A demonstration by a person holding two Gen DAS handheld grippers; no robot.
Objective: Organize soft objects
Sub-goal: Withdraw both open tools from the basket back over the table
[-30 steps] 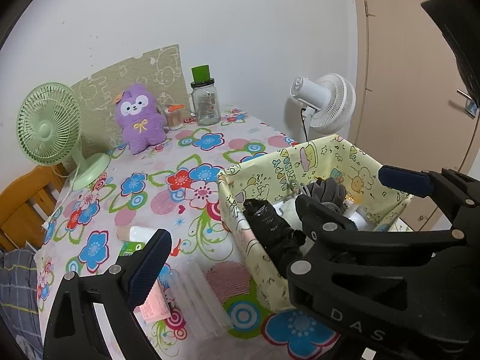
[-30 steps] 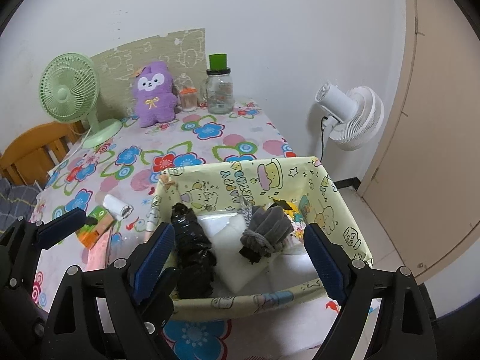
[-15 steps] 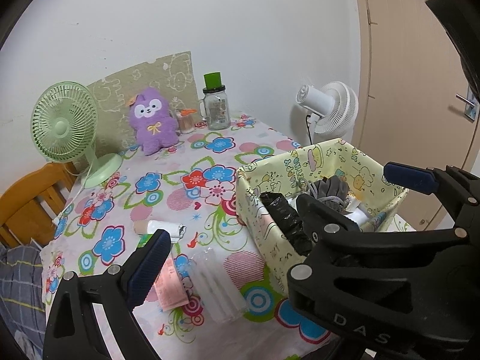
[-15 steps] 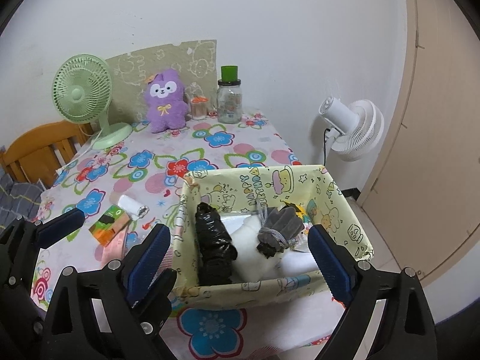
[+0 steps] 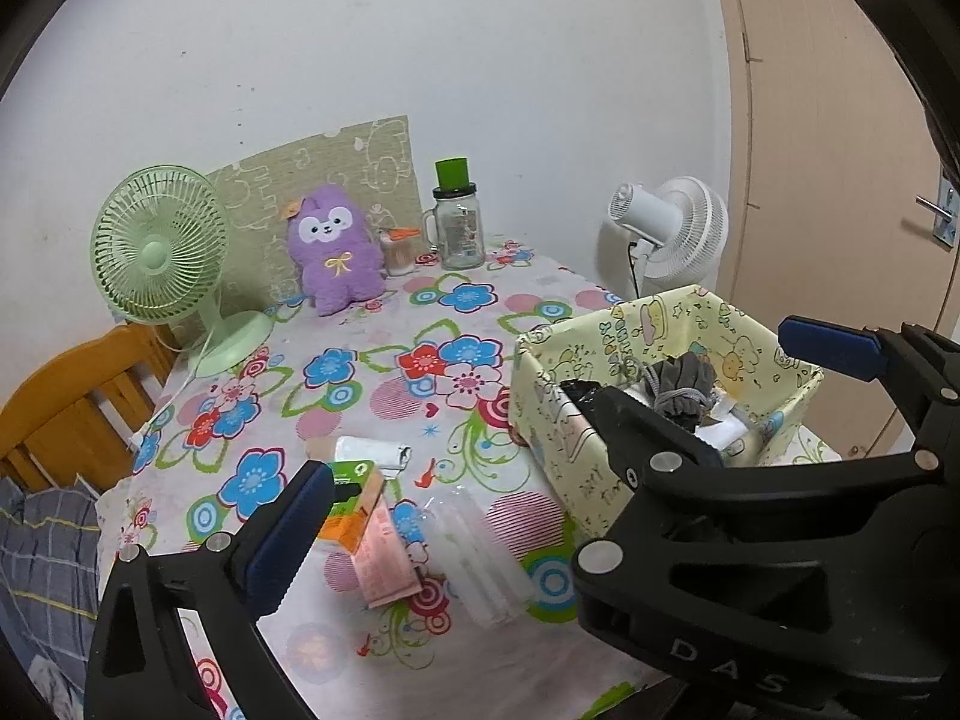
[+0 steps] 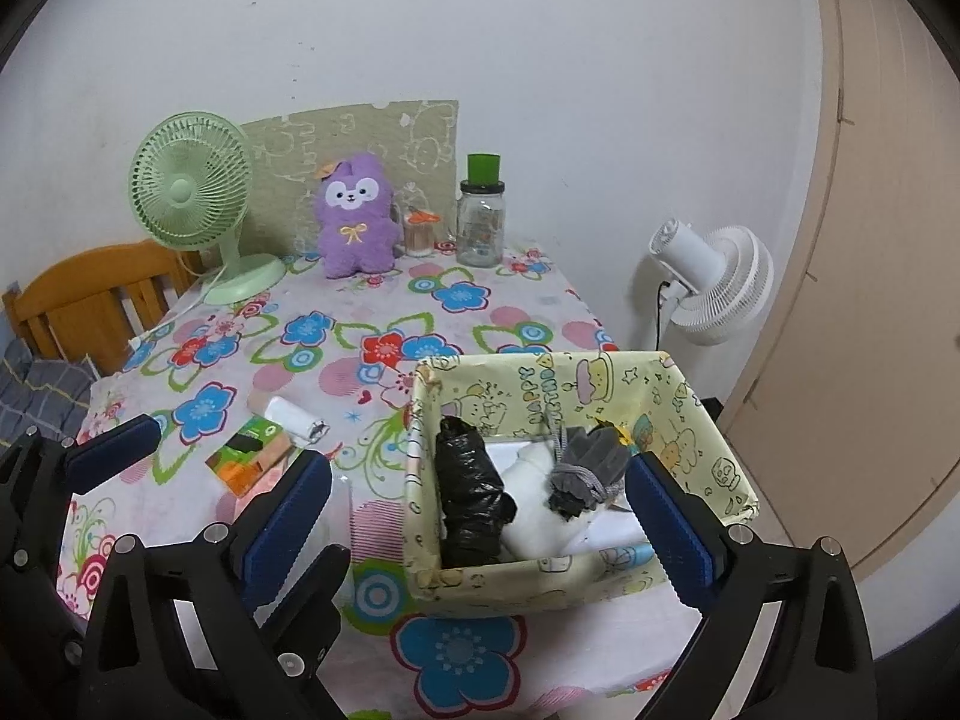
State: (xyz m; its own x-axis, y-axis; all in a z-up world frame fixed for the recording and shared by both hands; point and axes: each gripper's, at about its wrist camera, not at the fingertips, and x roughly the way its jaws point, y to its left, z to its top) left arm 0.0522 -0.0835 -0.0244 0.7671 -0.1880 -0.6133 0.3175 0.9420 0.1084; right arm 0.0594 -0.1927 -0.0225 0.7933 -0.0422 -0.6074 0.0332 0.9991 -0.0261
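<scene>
Plush (image 5: 338, 252), the soft thing not yet in the box (image 5: 606, 342): upright at the desk's (image 5: 384, 354) far edge, well beyond and left of the box. Left hand-held gripper (image 5: 558, 426) nearer, jaws opening, empty.

Right wrist view: plush (image 6: 357, 217) far beyond the box (image 6: 540, 378); right hand-held gripper (image 6: 480, 522) opening astride the box, pinching nothing.

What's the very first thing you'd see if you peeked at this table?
Probably the purple plush toy sitting at the far edge of the flowery tablecloth, between the green desk fan and a glass jar. Next, the yellow cartoon-print box near the front right, holding a black plastic bag and grey gloves.
</scene>
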